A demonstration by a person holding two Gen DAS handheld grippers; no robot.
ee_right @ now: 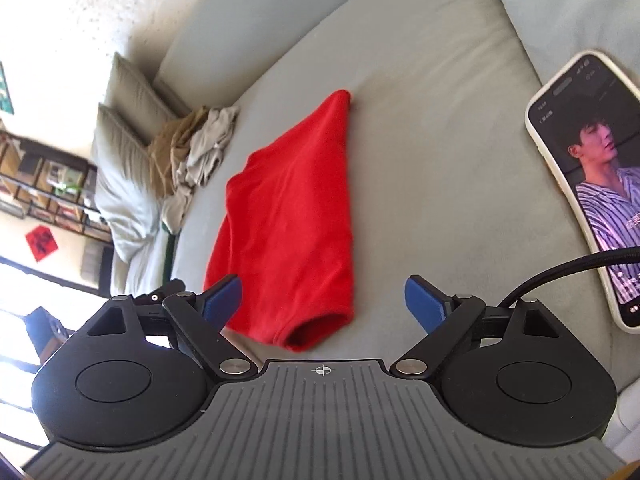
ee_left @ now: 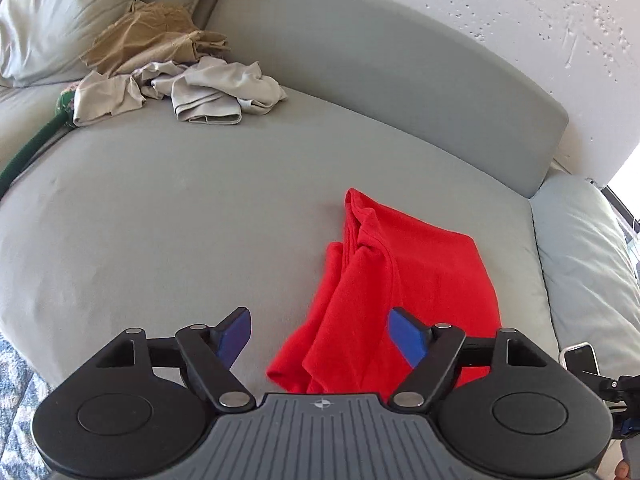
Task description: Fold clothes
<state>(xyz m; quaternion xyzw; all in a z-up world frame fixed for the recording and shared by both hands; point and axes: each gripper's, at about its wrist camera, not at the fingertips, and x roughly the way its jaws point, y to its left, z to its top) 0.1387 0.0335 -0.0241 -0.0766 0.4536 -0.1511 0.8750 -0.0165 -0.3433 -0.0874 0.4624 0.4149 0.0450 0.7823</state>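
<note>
Grey cushions make up the wide sofa seat (ee_left: 200,200) that fills both views, with a rounded backrest (ee_left: 400,92) behind it and a speckled white wall (ee_left: 500,8) above. On the seat lies a red garment (ee_left: 400,280), folded lengthwise into a long narrow shape; from the right wrist camera it tapers to a point at its far end (ee_right: 296,208), and an open hem or cuff faces the camera at its near end. It rests flat on the cushion and nothing grips it.

At the far left corner of the seat sits a heap of unfolded clothes: a tan piece (ee_left: 156,36) at the back, against a pale pillow (ee_left: 52,16), and light grey pieces (ee_left: 216,88) in front of it, well apart from the red garment. A dark green strip of fabric (ee_left: 36,136) runs along the seat's left edge below the heap.

The left gripper (ee_left: 320,332) hangs low over the near end of the red garment with its jaws spread wide. Its blue pads (ee_left: 404,332) hold nothing, and part of the red cloth shows through the gap between them, lying on the seat.

The right gripper (ee_right: 322,300) is likewise spread wide and empty, hovering at the near end of the garment, whose open hem shows between the blue pads.

A phone (ee_right: 588,184) in a white case lies on the cushion to the right of the garment, its screen lit with a video, and a black cable (ee_right: 560,276) crosses in front of its lower part.
</note>
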